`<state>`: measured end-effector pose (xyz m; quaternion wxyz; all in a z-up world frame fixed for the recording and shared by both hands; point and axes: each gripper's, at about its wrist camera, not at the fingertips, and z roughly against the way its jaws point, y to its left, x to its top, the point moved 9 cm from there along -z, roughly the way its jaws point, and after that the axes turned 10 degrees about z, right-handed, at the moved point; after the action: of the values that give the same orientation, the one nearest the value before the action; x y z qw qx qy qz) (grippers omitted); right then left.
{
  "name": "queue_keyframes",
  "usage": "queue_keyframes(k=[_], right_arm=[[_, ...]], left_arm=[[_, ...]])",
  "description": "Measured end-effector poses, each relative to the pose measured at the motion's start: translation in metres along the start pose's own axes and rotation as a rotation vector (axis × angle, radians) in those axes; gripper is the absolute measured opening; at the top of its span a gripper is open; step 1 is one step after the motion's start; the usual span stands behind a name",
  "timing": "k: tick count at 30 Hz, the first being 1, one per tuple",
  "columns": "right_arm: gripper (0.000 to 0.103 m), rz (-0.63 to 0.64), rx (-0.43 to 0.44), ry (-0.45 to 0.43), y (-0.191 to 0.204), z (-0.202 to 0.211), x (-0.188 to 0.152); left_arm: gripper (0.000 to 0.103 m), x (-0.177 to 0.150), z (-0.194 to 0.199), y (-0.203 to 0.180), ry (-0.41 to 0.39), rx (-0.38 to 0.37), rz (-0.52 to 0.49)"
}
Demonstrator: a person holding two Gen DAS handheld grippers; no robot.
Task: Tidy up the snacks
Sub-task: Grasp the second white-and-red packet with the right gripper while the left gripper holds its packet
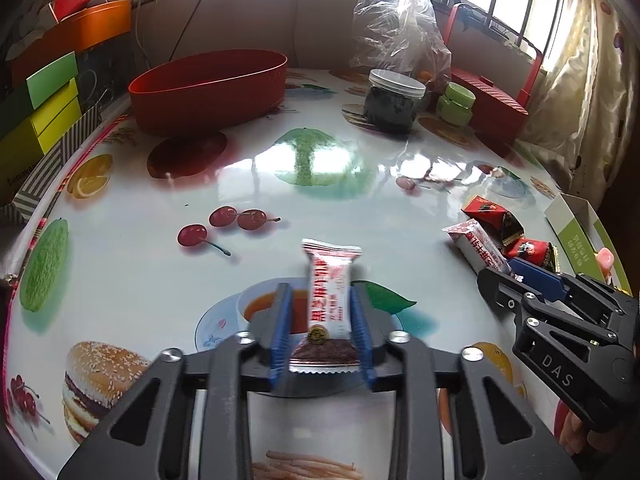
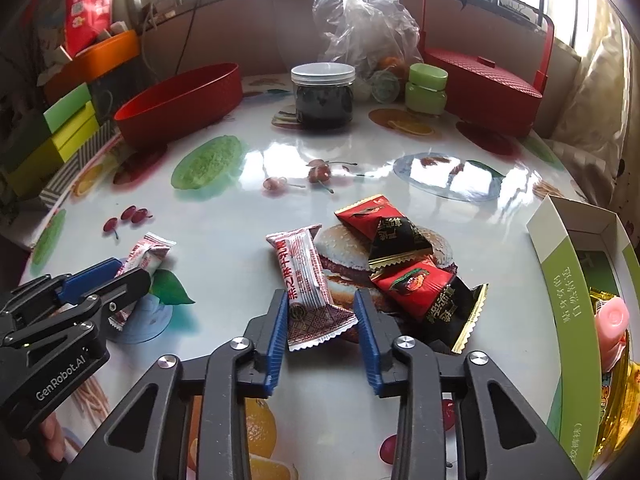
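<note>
My left gripper (image 1: 321,294) is open, its blue pads on either side of a white-and-red snack bar (image 1: 330,300) lying on the table, not clearly pressing it. My right gripper (image 2: 321,300) is open around the end of a second white-and-red bar (image 2: 308,280), also lying on the table. Two red-and-black candy packets (image 2: 384,228) (image 2: 428,296) lie just right of that bar. A red oval bowl (image 1: 208,88) stands at the back left. The left gripper (image 2: 116,276) and its bar (image 2: 146,256) show in the right wrist view; the right gripper (image 1: 516,276) shows in the left wrist view.
A dark jar with a clear lid (image 2: 323,96), a green jar (image 2: 426,88), a plastic bag (image 2: 360,20) and a red basket (image 2: 480,92) stand at the back. A green-and-white open box (image 2: 576,280) with snacks is at the right edge. Colored boxes (image 1: 48,108) stack at the left.
</note>
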<state>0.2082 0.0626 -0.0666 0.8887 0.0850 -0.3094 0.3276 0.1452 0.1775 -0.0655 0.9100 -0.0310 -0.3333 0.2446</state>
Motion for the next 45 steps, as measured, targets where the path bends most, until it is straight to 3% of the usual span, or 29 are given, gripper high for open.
queue_keyframes(k=[30,45], right_arm=[[0.029,-0.001,0.018,-0.029,0.002,0.02,-0.007],[0.029,-0.011,0.01,-0.102,-0.003,0.067,-0.013]], left_arm=[[0.021,-0.005,0.019,-0.011,-0.025,-0.01,-0.006],[0.021,-0.004,0.055,-0.037,-0.096,-0.035,-0.048]])
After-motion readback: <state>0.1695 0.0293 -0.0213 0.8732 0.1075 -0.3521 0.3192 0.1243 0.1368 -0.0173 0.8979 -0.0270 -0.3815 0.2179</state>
